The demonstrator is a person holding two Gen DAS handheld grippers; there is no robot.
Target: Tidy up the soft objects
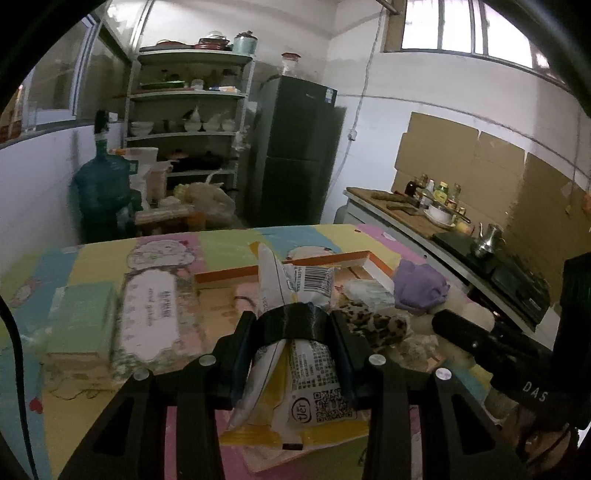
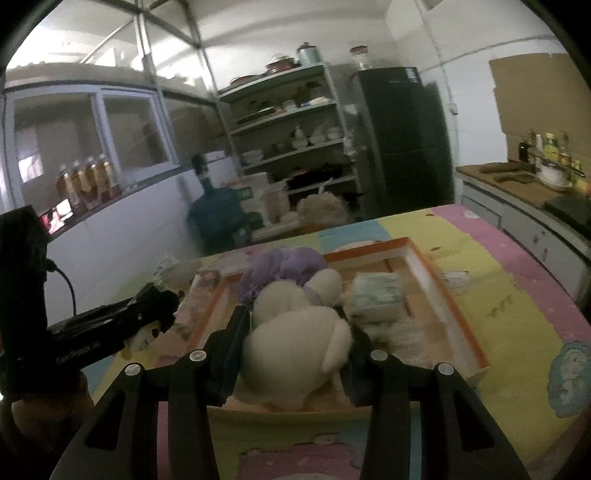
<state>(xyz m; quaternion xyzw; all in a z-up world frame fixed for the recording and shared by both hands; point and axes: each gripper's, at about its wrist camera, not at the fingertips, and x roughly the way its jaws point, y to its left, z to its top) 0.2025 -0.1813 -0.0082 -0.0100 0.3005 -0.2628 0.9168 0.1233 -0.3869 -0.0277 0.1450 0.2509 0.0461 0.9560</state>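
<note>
Left gripper [image 1: 291, 325] clenched on a yellow-white packet [image 1: 295, 369], held over the near edge of the orange-rimmed tray [image 1: 236, 275]. Right gripper [image 2: 295, 332] clamps a white plush [image 2: 295, 347] with purple dress, over the tray's near-left part. Tray sits mid-table on a pastel cloth [image 2: 517, 295]; tissue pack [image 2: 376, 295] inside near its far-right corner.

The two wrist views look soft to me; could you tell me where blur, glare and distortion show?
Left wrist view: window blown out, tissue packs smeared, snack packet sharp. Right wrist view: plush toy soft, tray streaked; shelves bowed by the fisheye.
</note>
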